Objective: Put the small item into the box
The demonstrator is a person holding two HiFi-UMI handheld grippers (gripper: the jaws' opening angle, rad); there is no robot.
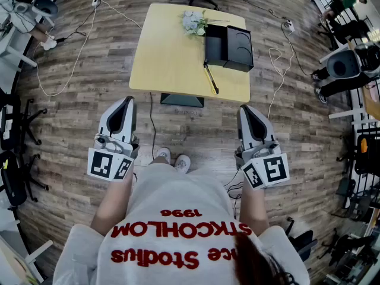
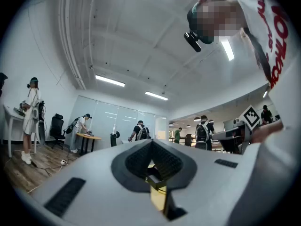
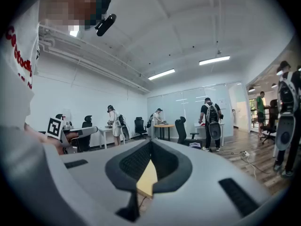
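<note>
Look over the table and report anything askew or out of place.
Nothing is spilled or damaged. The black box sits open at the table's right edge and may slightly overhang it. A yellow stick-like tool lies slanted in front of it, pointing toward the front edge.

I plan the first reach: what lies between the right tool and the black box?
Head view: only wood floor and a bare strip of table between the right tool and the black box; a yellow stick lies just left.
</note>
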